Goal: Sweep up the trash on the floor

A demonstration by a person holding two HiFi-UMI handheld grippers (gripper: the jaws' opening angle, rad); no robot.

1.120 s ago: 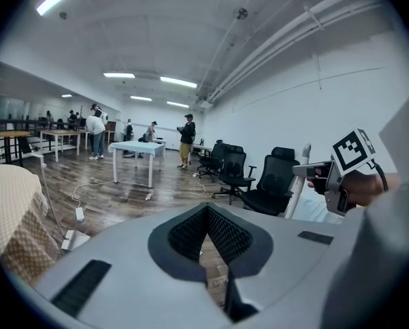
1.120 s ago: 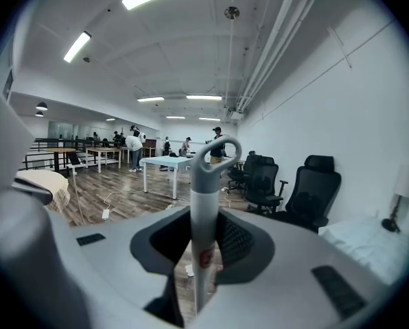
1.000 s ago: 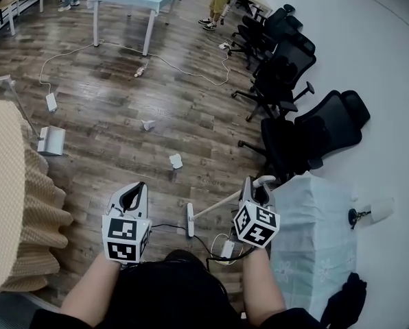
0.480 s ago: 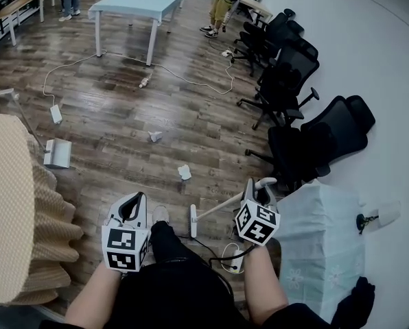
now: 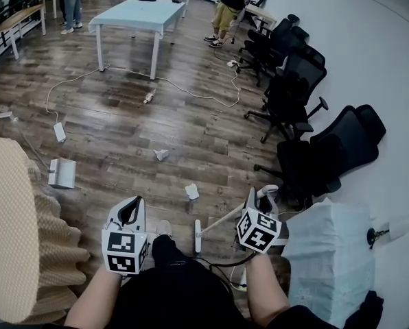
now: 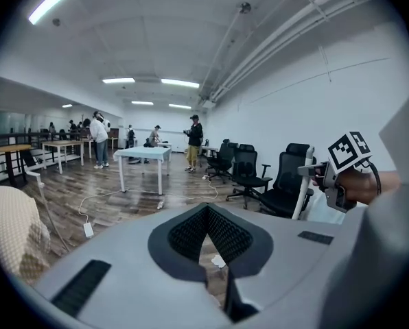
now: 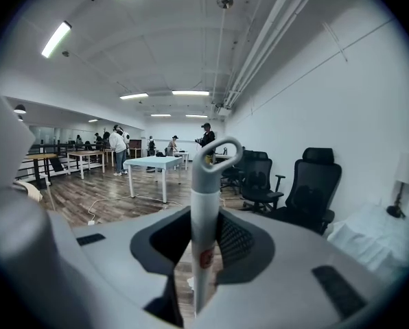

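Sweeping is barely getting going: the right tongs (image 5: 257,196) are clamping the broom handle (image 7: 204,211), the left tongs (image 5: 132,208) are sitting closed and empty, and paper scraps (image 5: 192,191) are lying unswept on the floor (image 5: 122,122) just ahead, with the dustpan (image 5: 62,173) well apart.

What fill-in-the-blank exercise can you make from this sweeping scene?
1. The white broom handle is clamped in the ____ hand-held gripper.
2. The left hand-held gripper is ____, with nothing between its jaws.
3. Crumpled white paper scraps lie on the brown wooden ____.
4. The black office chairs stand along the white ____.
Missing words: right; shut; floor; wall.
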